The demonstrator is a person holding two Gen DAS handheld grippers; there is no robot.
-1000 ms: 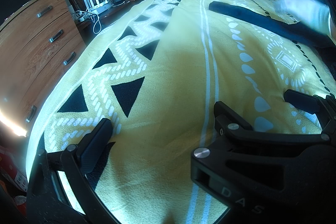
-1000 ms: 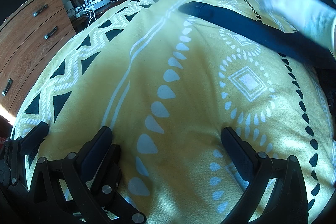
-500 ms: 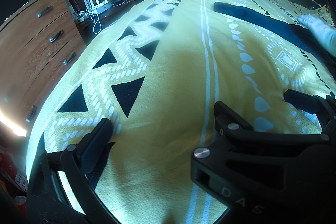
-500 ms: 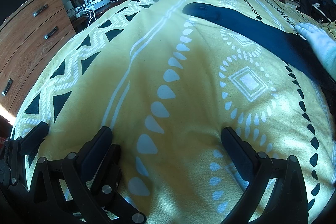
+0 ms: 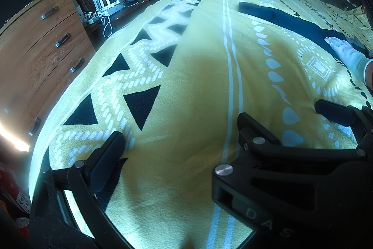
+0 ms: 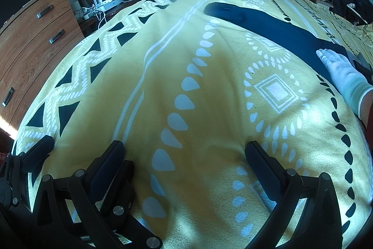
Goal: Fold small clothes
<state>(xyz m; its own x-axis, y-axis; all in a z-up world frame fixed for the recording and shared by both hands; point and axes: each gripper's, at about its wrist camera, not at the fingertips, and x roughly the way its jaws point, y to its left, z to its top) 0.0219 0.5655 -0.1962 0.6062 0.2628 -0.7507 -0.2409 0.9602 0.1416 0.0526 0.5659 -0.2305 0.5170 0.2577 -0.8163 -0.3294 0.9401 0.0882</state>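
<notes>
Since the earlier frame, your white-gloved hand (image 6: pixel 338 71) has settled on the dark navy garment (image 6: pixel 268 27) at upper right, likely flattening it; both hand-held grippers, left (image 5: pixel 177 132) and right (image 6: pixel 184 153), rest released on the bed blanket (image 6: pixel 209 90).

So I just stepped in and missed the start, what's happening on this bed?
Both grippers, left and right, lie open on the yellow patterned blanket, holding nothing. A white-gloved hand rests flat on the near end of a long dark navy garment spread across the far side. No fold shows in it yet.
</notes>
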